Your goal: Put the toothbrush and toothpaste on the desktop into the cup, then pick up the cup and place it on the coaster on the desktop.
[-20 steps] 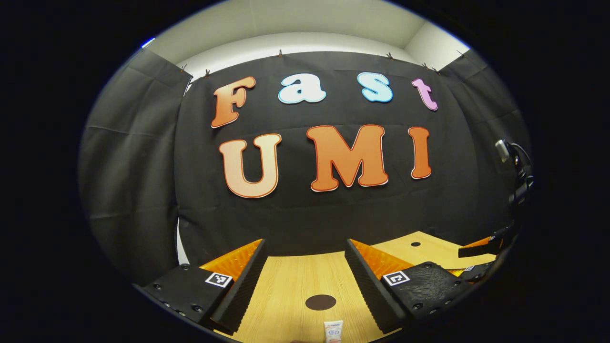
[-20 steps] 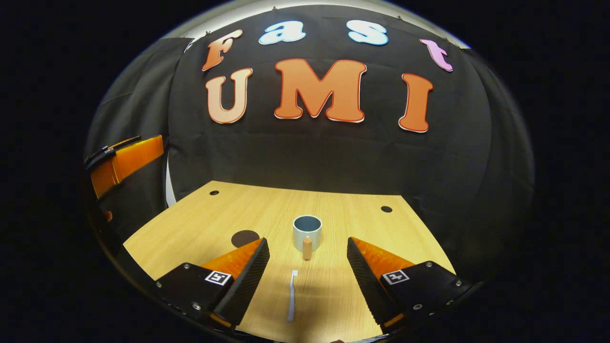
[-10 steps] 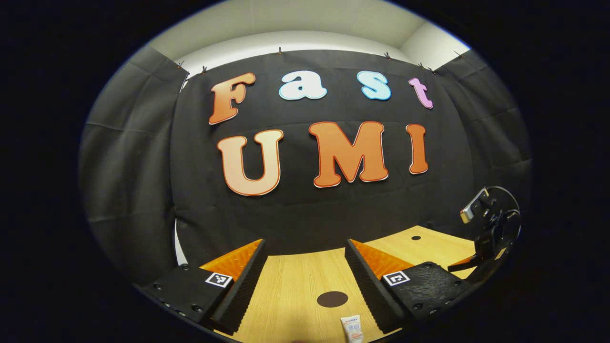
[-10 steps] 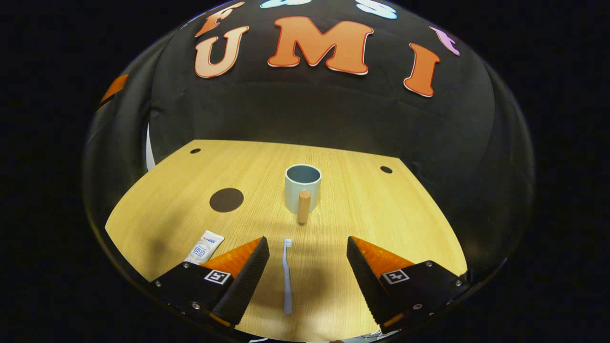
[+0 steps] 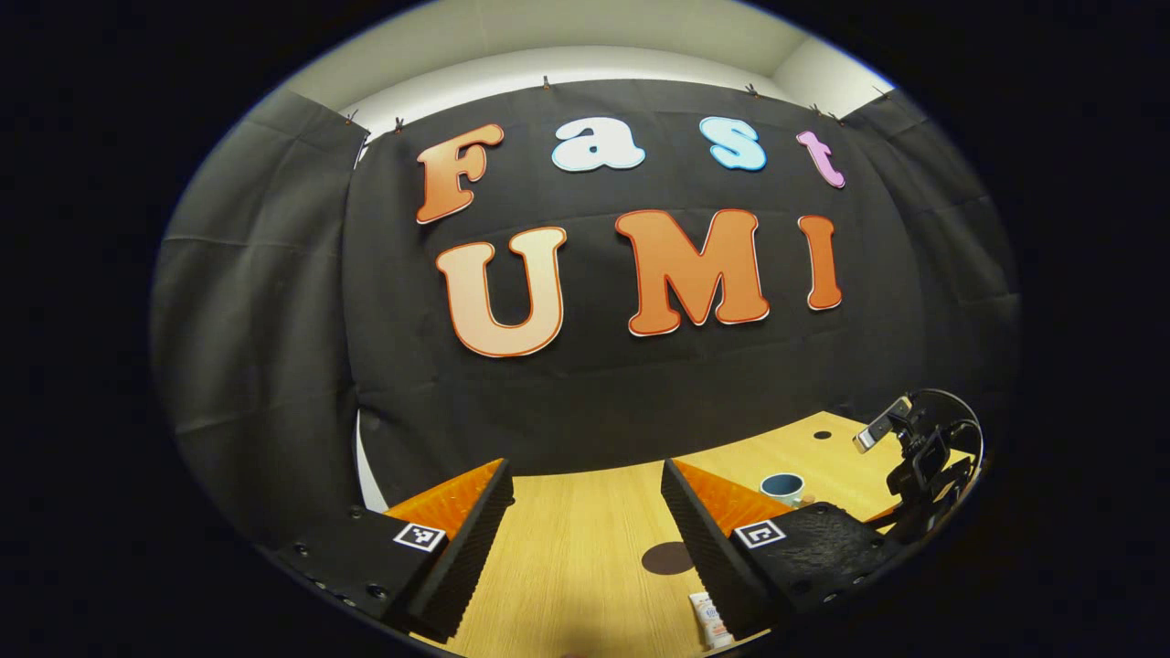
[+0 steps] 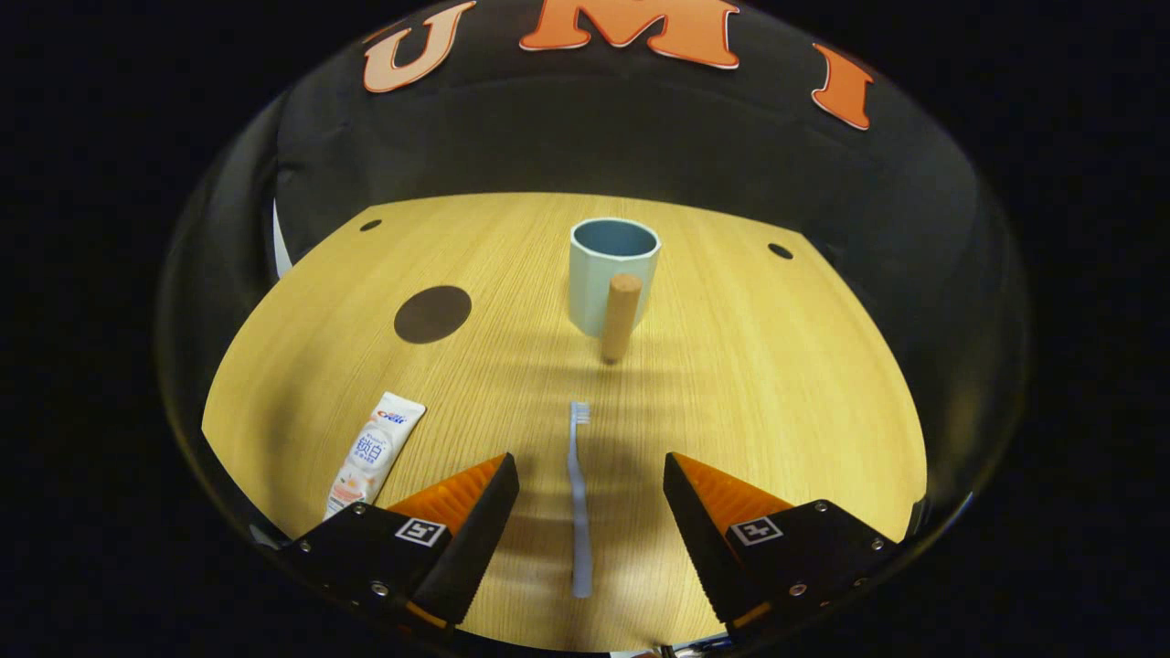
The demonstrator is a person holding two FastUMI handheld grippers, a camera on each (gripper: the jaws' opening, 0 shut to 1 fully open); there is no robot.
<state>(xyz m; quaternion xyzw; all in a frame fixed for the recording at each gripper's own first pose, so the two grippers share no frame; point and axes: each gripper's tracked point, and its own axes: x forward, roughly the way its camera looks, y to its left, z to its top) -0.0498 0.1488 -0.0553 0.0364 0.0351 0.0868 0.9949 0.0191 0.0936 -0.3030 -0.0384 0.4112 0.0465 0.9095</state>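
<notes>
Now: 1 toothbrush (image 6: 578, 498) | 1 toothpaste (image 6: 375, 452) | 1 cup (image 6: 611, 279) | 1 coaster (image 6: 432, 313) | both tongs wide, empty

Left gripper view low, level toward booth wall; right gripper view higher, tilted down; shared desktop (image 6: 749, 366), cup (image 6: 611, 274).

Light wooden table (image 6: 777, 384) with small dark holes near its far corners (image 6: 780, 250), black cloth wall (image 5: 274, 302) hanging behind, pale ceiling (image 5: 594, 37) above it.
</notes>
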